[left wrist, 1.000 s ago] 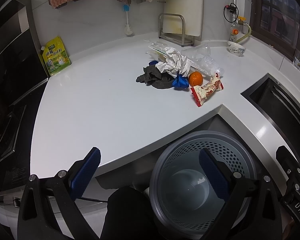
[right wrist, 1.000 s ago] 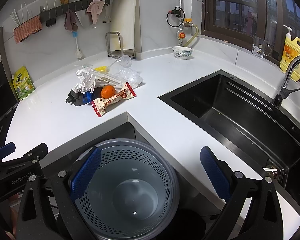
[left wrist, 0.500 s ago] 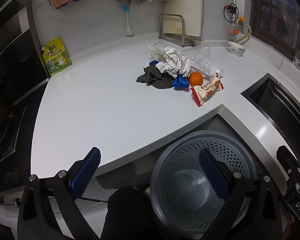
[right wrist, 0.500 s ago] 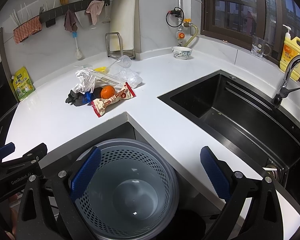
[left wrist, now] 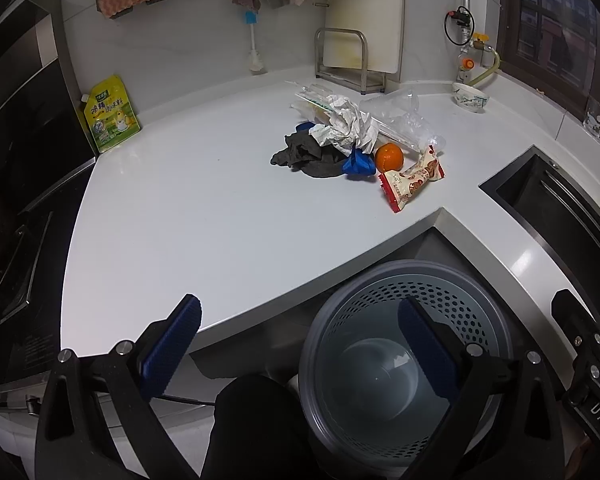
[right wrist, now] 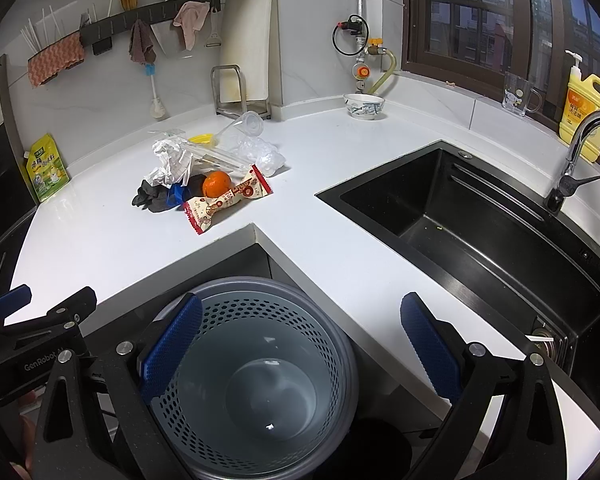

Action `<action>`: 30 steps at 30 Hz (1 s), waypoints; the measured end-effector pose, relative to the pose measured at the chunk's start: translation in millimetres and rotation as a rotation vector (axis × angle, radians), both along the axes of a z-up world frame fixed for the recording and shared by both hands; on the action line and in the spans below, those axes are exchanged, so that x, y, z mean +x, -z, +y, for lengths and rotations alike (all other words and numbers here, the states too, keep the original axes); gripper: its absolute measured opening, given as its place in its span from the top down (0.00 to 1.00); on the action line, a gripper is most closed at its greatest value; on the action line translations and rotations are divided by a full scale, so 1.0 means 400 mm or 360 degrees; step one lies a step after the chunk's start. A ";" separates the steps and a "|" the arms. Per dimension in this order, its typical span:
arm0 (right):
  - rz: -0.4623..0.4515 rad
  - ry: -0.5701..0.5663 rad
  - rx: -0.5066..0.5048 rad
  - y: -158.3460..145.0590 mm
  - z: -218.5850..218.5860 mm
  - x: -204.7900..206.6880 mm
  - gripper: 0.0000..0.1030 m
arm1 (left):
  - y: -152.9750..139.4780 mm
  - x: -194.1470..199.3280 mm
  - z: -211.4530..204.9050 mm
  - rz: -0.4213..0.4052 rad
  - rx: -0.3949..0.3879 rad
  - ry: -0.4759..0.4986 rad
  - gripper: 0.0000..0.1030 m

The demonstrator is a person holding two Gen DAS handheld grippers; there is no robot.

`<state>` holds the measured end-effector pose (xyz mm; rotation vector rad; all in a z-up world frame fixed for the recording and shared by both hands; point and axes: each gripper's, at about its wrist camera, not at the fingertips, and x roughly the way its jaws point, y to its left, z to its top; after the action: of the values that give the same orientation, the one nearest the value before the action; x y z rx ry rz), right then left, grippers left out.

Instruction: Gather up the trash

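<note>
The left gripper (left wrist: 300, 344) is held low and level, its two blue-padded fingers (left wrist: 171, 344) spread wide with nothing between them. The right gripper (right wrist: 300, 344) sits just beside it at much the same height (each one's black frame pokes into the other's view), its jaws equally wide apart, its blue pads (right wrist: 430, 350) bare and gripping nothing.

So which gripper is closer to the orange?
Hard to call; maybe the right, slightly. Both the left gripper and right gripper hover open over the bin, well short of the orange on the counter.
</note>
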<state>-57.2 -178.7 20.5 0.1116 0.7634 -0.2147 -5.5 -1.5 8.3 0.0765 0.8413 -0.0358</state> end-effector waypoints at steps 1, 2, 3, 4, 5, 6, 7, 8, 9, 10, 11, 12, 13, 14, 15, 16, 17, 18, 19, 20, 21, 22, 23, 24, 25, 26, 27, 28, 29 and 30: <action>0.0000 0.0001 -0.0002 0.001 0.000 -0.001 0.08 | 0.000 0.000 0.000 0.0000 -0.0001 0.0000 0.06; -0.0001 0.0002 -0.0002 0.001 0.000 -0.001 0.08 | -0.001 0.000 0.001 0.0001 -0.0002 0.0000 0.06; 0.0000 0.0002 -0.0002 0.001 0.000 0.000 0.08 | 0.000 0.000 0.000 0.0001 -0.0002 0.0001 0.06; 0.0000 0.0002 0.0000 0.001 0.000 0.000 0.08 | 0.000 0.000 0.000 0.0000 -0.0001 -0.0001 0.06; -0.0001 0.0001 0.0000 0.002 0.000 0.000 0.08 | 0.001 0.000 0.000 0.0000 -0.0002 0.0000 0.06; -0.0001 0.0002 0.0000 0.002 0.000 0.000 0.08 | 0.001 0.000 0.001 0.0001 -0.0004 -0.0001 0.06; -0.0001 0.0001 0.0001 0.002 0.000 0.001 0.08 | 0.003 0.000 0.001 0.0002 -0.0004 -0.0001 0.06; -0.0001 0.0000 0.0004 0.003 0.000 0.001 0.08 | 0.005 0.001 0.002 0.0002 -0.0003 -0.0001 0.06; -0.0002 -0.0003 0.0008 0.005 0.002 0.000 0.08 | 0.005 0.001 0.002 0.0002 0.0000 -0.0002 0.06; -0.0003 -0.0008 0.0017 0.006 0.002 0.001 0.08 | 0.009 0.002 0.003 0.0004 0.0000 -0.0003 0.06; -0.0009 -0.0017 0.0030 0.005 0.002 0.002 0.08 | 0.012 0.004 0.004 0.0007 0.0001 -0.0005 0.06; -0.0017 -0.0023 0.0036 0.006 0.003 0.001 0.08 | 0.014 0.006 0.005 0.0007 0.0002 -0.0007 0.06; -0.0027 -0.0026 0.0031 0.004 0.005 0.004 0.08 | 0.016 0.008 0.007 0.0004 0.0004 -0.0007 0.06; -0.0032 -0.0031 0.0021 0.005 0.007 0.007 0.08 | 0.016 0.011 0.008 0.0002 0.0008 -0.0009 0.06; -0.0031 -0.0035 0.0014 0.006 0.006 0.010 0.08 | 0.019 0.015 0.011 0.0000 0.0011 -0.0010 0.06; -0.0028 -0.0038 0.0012 0.009 0.004 0.012 0.08 | 0.019 0.020 0.013 -0.0003 0.0015 -0.0014 0.06; -0.0022 -0.0046 0.0019 0.013 0.002 0.018 0.08 | 0.019 0.025 0.015 -0.0008 0.0020 -0.0020 0.06; -0.0014 -0.0051 0.0028 0.019 -0.001 0.023 0.08 | 0.018 0.031 0.019 -0.0017 0.0023 -0.0029 0.06; -0.0003 -0.0057 0.0038 0.025 -0.007 0.029 0.08 | 0.017 0.038 0.023 -0.0024 0.0023 -0.0038 0.06; 0.0013 -0.0068 0.0048 0.031 -0.010 0.042 0.08 | 0.016 0.046 0.028 -0.0030 0.0020 -0.0044 0.06; 0.0028 -0.0075 0.0055 0.035 -0.011 0.055 0.08 | 0.015 0.055 0.033 -0.0038 0.0020 -0.0051 0.06; 0.0037 -0.0082 0.0062 0.038 -0.013 0.068 0.08 | 0.014 0.064 0.037 -0.0044 0.0022 -0.0057 0.06; 0.0040 -0.0088 0.0069 0.039 -0.014 0.077 0.08 | 0.015 0.074 0.042 -0.0047 0.0024 -0.0063 0.06; 0.0044 -0.0093 0.0082 0.038 -0.014 0.093 0.08 | 0.017 0.086 0.047 -0.0044 0.0020 -0.0066 0.06; 0.0048 -0.0094 0.0101 0.037 -0.013 0.111 0.08 | 0.020 0.099 0.051 -0.0037 0.0013 -0.0062 0.06; 0.0050 -0.0093 0.0118 0.036 -0.013 0.124 0.08 | 0.025 0.114 0.056 -0.0028 0.0008 -0.0062 0.06; 0.0052 -0.0089 0.0135 0.034 -0.012 0.144 0.08 | 0.029 0.128 0.059 -0.0023 0.0006 -0.0063 0.06; 0.0052 -0.0083 0.0147 0.030 -0.011 0.164 0.08 | 0.033 0.142 0.062 -0.0017 0.0001 -0.0058 0.06; 0.0051 -0.0077 0.0152 0.028 -0.009 0.178 0.08 | 0.036 0.155 0.064 -0.0014 -0.0001 -0.0056 0.06; 0.0052 -0.0070 0.0154 0.026 -0.007 0.196 0.08 | 0.039 0.171 0.068 -0.0013 -0.0008 -0.0050 0.06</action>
<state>21.0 -181.5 10.3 0.1832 0.8084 -0.1382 62.8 25.7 -7.2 0.0589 0.8339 -0.0082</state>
